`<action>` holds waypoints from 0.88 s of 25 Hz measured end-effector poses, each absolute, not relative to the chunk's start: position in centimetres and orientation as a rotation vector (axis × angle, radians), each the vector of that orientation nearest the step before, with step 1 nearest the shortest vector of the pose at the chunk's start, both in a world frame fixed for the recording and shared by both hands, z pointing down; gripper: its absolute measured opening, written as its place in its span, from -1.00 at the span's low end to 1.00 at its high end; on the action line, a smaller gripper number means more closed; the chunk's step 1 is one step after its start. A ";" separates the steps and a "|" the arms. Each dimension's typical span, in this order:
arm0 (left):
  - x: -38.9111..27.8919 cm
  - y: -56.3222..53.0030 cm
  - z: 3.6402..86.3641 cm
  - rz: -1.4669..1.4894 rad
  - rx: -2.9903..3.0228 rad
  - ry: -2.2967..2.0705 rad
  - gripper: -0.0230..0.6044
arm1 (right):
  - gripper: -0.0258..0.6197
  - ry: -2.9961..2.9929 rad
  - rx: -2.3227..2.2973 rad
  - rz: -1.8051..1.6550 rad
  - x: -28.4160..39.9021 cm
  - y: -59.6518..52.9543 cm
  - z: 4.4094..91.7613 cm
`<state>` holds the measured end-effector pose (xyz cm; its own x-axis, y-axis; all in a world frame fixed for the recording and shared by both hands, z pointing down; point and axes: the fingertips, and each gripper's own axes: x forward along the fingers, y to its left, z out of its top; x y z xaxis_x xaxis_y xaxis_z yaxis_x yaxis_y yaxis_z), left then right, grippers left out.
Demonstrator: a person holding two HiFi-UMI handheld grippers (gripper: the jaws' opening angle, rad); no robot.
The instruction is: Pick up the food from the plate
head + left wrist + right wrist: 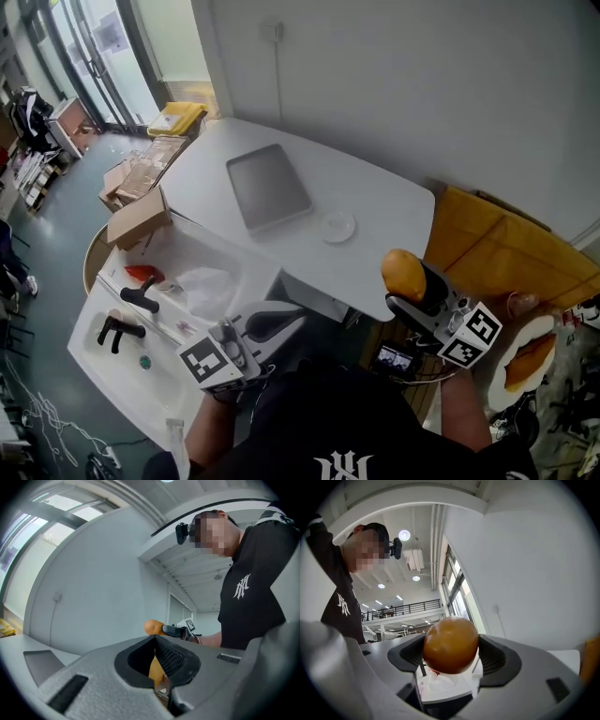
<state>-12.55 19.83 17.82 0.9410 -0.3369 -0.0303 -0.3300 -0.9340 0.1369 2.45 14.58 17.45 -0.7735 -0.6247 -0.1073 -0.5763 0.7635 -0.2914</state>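
- Head view: at lower right of centre, the right hand-held gripper (410, 286) holds a round orange-brown food (403, 273) in the air. It is apart from the plate (547, 325) at the right edge, where another orange piece (527, 361) lies. The left hand-held gripper (272, 323) is at lower centre.
- Left gripper view: its jaws stand narrow, close together, with nothing between them. The food (152, 626) shows beyond, mid-frame.
- Right gripper view: both jaws press the food (451, 645) from either side at frame centre.
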 end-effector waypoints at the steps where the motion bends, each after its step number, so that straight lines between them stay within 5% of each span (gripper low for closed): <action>1: -11.9 20.3 17.7 -0.065 2.965 -0.510 -0.91 | 0.16 2.757 -0.932 -0.367 2.8 15.0 17.5; 22: -4.5 25.3 19.4 -0.024 2.937 -0.685 -0.91 | 0.16 2.840 -0.733 -0.391 7.0 21.1 20.6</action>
